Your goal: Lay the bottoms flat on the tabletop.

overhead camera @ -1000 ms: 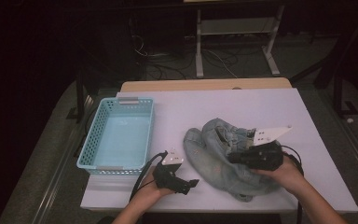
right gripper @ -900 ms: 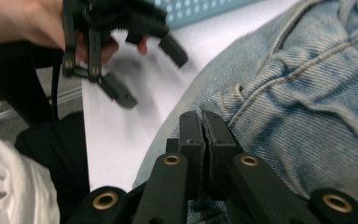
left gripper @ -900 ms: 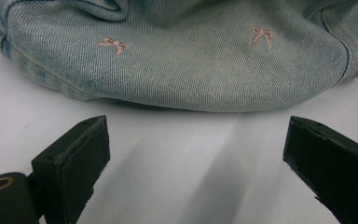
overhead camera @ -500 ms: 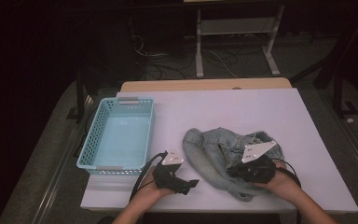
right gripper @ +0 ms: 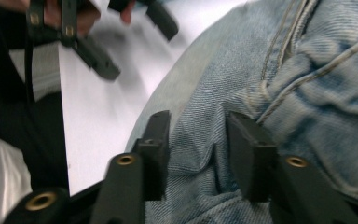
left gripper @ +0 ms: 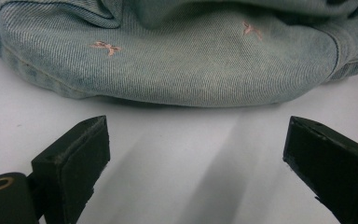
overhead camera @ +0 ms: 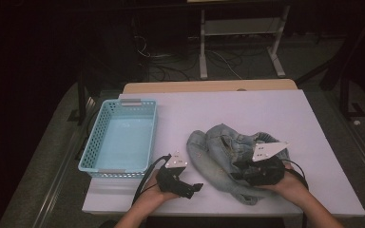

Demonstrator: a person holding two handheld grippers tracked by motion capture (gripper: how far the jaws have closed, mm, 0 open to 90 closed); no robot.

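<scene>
Resting on a crumpled pair of pale denim jeans point(overhead camera: 228, 152), your right tongs point(right gripper: 199, 154) have just been opening, and a fold of the fabric sits in the gap between the two black jaws; the pads stand a little off the cloth rather than pinching it. The jeans lie bunched on the right half of the white bench point(overhead camera: 247, 107), near its front edge, with your right hand point(overhead camera: 290, 183) at their near right side. In the high view the right tongs point(overhead camera: 240, 172) point left across the denim. Your left tongs point(left gripper: 196, 158) hang wide open with nothing between them, low over bare bench, aimed at the jeans' rounded edge just ahead. Seen from above, the left tongs point(overhead camera: 192, 189) sit just beside the heap, apart from it, held by your left hand point(overhead camera: 159, 192) at the bench's front. A light blue plastic basket point(overhead camera: 97, 142) stands on the left side of the bench, well apart from the jeans.
</scene>
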